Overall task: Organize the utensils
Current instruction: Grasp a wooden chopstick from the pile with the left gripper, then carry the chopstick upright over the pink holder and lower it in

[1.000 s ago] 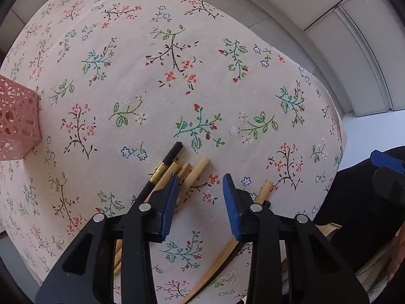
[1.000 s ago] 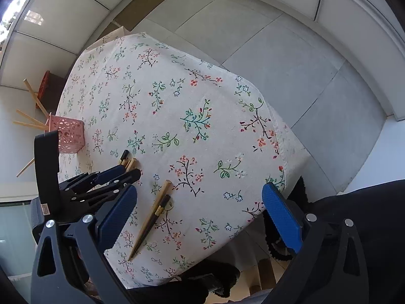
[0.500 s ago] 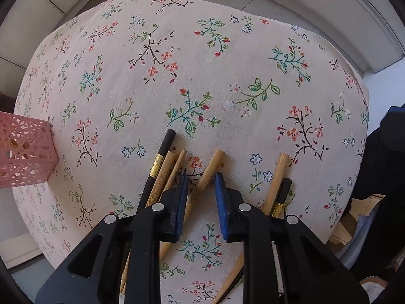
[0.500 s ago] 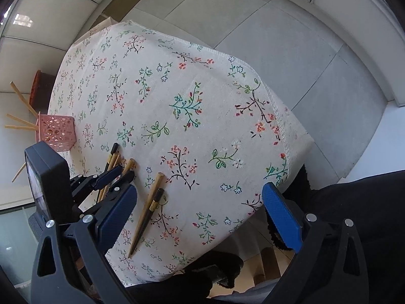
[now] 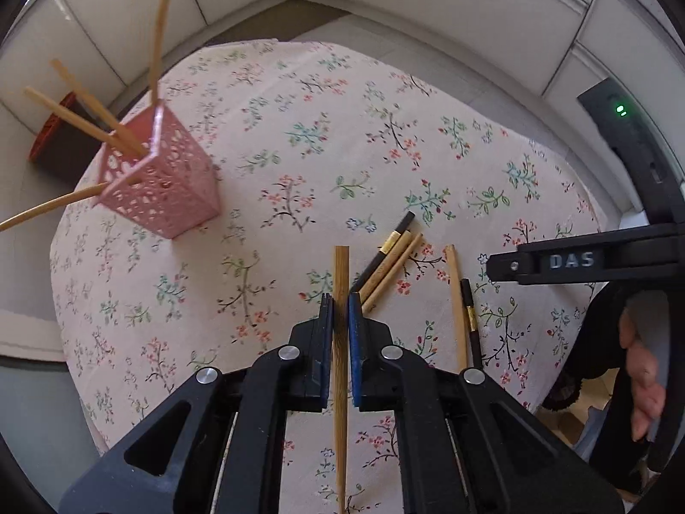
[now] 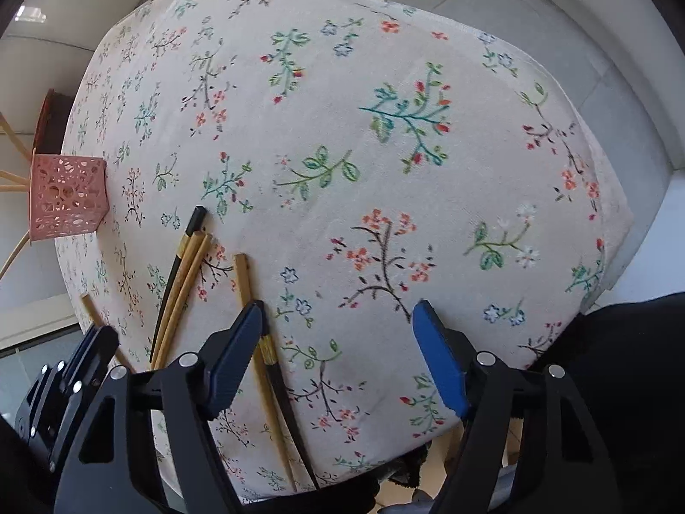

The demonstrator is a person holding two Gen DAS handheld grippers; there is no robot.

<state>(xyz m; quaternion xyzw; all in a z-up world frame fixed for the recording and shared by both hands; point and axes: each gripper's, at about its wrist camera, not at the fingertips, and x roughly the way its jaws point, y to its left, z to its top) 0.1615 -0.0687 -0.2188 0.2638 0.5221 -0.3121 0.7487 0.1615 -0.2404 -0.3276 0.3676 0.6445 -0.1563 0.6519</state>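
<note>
Now the left gripper (image 5: pixel 340 312) is clamping one bamboo chopstick (image 5: pixel 341 282), needing carriage to the pink perforated holder (image 5: pixel 160 184); the right gripper (image 6: pixel 338 355) is hanging released.

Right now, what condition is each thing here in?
Left hand-held gripper: shut on a bamboo chopstick.
Right hand-held gripper: open, empty.
Pink holder: upright, chopsticks inside.
Loose chopsticks: lying flat on the tablecloth.
</note>
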